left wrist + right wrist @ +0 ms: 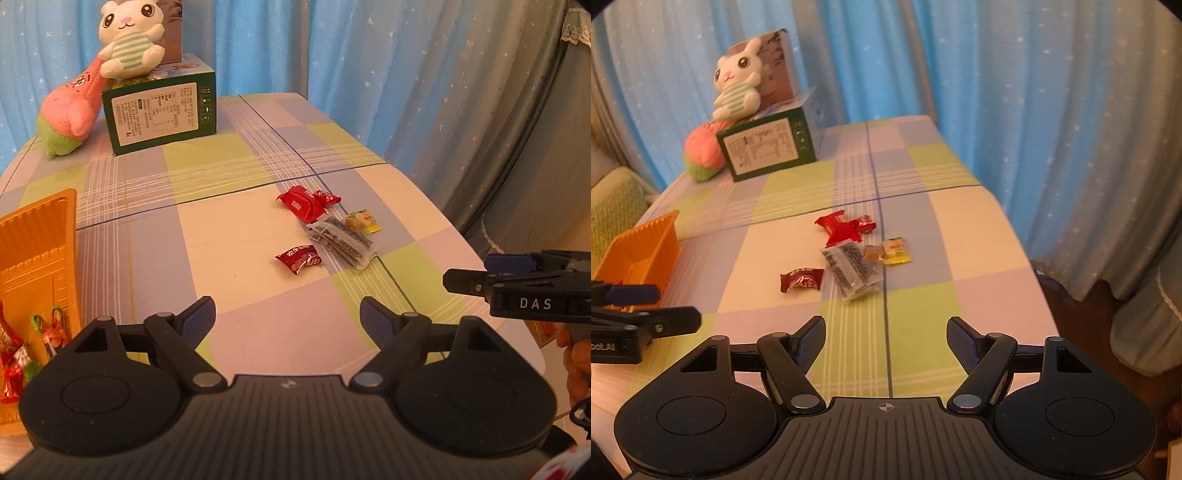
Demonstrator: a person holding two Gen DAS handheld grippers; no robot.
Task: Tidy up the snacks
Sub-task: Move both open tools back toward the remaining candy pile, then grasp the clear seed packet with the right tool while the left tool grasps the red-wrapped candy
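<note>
Several wrapped snacks lie in a cluster on the checked tablecloth: a red packet, a dark red candy, clear sachets and a yellow candy. An orange tray at the left holds several red and green candies. My left gripper hovers open and empty in front of the cluster. My right gripper is open too, nothing between its fingers, and also shows from the side. The left gripper's fingers show at the right wrist view's left edge.
A green box stands at the table's far left with a white plush rabbit on it and a pink plush beside it. Blue curtains hang behind. The table's right edge drops off.
</note>
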